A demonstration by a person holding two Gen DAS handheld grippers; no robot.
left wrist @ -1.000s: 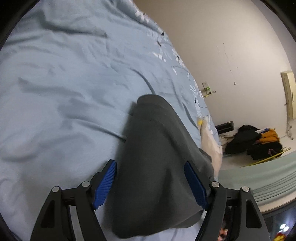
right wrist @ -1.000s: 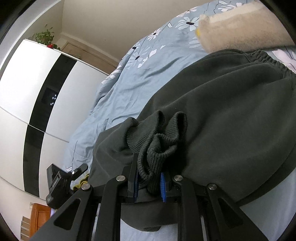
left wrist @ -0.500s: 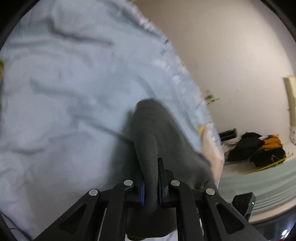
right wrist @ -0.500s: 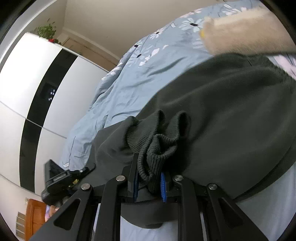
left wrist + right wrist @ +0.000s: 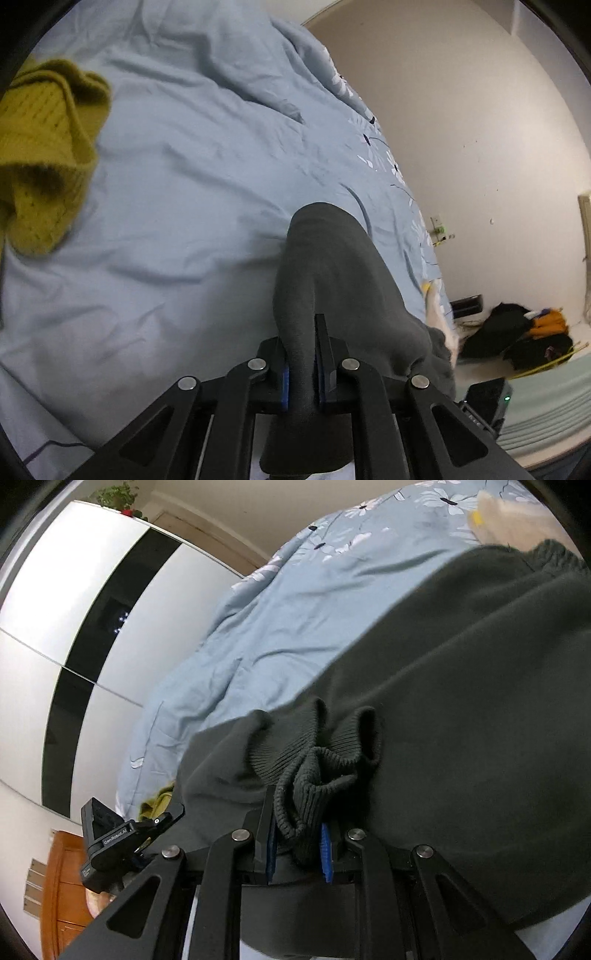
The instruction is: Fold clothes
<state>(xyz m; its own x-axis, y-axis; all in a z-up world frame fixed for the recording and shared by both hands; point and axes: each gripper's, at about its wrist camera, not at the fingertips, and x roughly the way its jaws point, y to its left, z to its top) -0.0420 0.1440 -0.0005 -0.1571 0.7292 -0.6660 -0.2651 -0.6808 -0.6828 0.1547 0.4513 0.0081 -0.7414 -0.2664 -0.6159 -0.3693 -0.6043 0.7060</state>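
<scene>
A bed with a light blue floral duvet [image 5: 177, 192] is seen beside a plain wall, and a mustard knitted garment [image 5: 40, 155] is laid on it. A dark grey sweatshirt [image 5: 461, 701] is spread over the duvet. A fold of it is pinched by the left gripper [image 5: 301, 373]; its ribbed cuff [image 5: 314, 775] is pinched by the right gripper [image 5: 297, 849].

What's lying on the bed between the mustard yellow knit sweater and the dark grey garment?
Nothing; the left wrist view shows bare light blue duvet between mustard yellow knit sweater and dark grey garment.
</scene>
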